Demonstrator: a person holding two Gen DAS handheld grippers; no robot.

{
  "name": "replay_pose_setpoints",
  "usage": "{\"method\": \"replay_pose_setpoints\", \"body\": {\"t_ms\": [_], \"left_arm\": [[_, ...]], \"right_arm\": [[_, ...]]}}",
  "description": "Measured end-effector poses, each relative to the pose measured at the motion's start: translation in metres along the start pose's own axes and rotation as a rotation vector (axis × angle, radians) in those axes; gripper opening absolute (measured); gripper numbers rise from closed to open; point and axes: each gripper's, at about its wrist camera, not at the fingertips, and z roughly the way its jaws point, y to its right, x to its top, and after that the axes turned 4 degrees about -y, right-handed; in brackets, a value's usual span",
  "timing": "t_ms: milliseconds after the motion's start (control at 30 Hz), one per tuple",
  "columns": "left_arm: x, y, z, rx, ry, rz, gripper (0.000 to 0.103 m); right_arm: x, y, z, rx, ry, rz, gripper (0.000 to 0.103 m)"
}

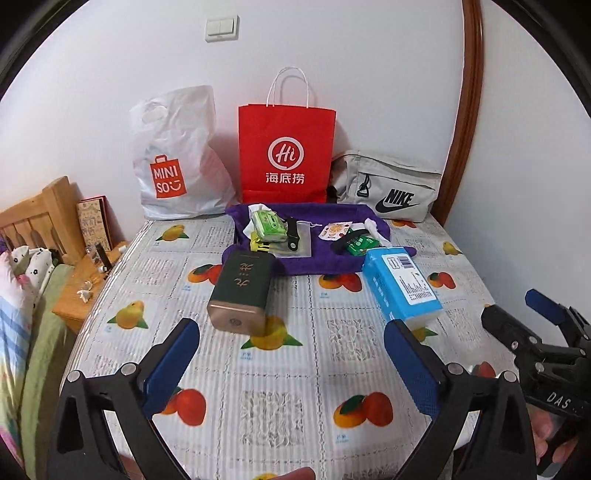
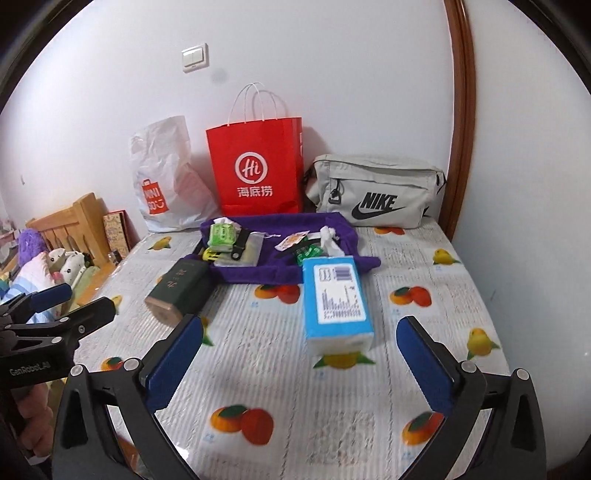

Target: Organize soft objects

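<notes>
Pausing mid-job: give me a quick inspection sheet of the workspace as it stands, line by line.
Surface: table under a fruit-print cover, bare in front.
Job's things: purple cloth spread at the back, small packets and pouches on it; blue tissue pack and dark green tin lying in front of it.
Clutter: Miniso plastic bag, red paper bag and grey Nike bag against the wall.
Grippers: left gripper and right gripper both open, empty, short of the items.
Cables: nothing seen.
Surroundings: white wall with light switch; wooden bed frame and bedding to the left.
</notes>
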Motion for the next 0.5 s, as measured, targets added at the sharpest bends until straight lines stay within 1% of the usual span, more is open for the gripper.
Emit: {"method": "replay_pose_setpoints", "body": {"t_ms": [200,333,500], "left_arm": [[-0.012,-0.001,-0.017,0.01,0.023,0.001,0.101],[-0.017,-0.002,-0.023,0.004,0.022,-0.006,0.101],[-0.019,-0.001,-0.032,0.002,0.037,-0.005,0.101]], "right_arm": [[-0.01,-0.008,-0.017,-0.013,0.013,-0.011,0.103],[-0.014,-0.009,-0.022,-0.041,0.01,-0.013,0.103],[-0.016,-0.007,-0.025,-0.043,0.011,0.001,0.103]]}}
